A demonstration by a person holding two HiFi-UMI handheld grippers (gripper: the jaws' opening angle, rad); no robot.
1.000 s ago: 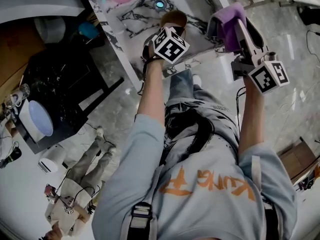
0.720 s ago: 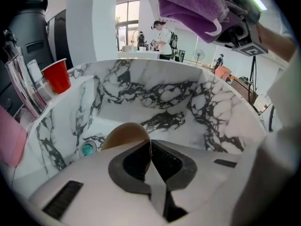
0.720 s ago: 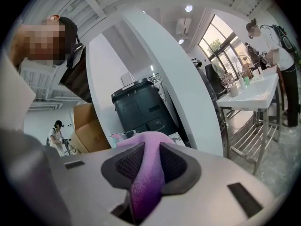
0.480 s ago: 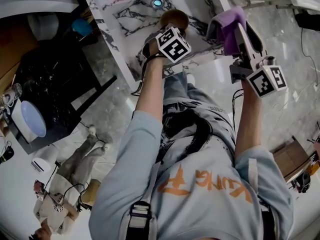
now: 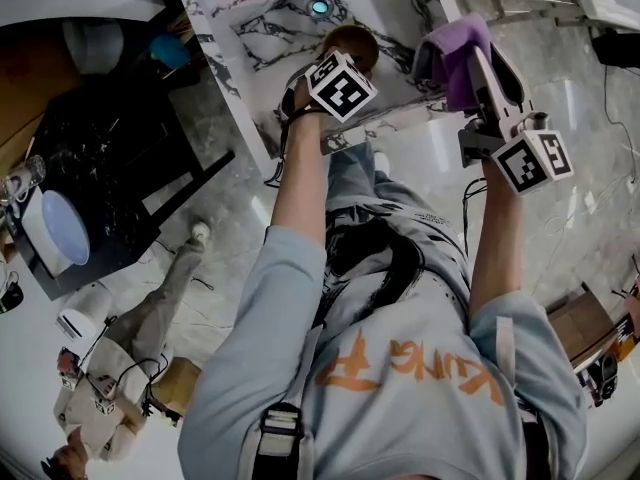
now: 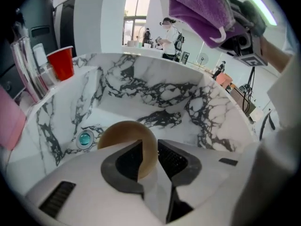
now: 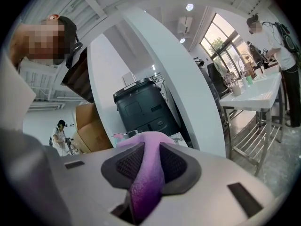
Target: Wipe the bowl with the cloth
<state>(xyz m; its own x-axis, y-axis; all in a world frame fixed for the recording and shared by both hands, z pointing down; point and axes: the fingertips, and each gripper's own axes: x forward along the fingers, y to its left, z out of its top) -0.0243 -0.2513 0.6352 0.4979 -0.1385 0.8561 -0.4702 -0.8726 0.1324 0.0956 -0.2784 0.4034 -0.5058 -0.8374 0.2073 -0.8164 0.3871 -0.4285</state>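
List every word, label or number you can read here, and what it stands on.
"KUNG F": orange print on the person's shirt, upside down in the head view; the rest is hidden.
Marker cubes: square patterns only, no letters.
Black bin: any label is too small to read.
Nothing else is readable.

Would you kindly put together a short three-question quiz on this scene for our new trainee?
1. True or false: the left gripper is shut on the rim of the brown bowl.
2. The purple cloth is: A) lying in the bowl; B) clamped in the right gripper; C) spread on the floor.
3. Fill in: the cup at the left gripper view's left is ___ in colour.

Key: 1 true; 2 B; 3 red.
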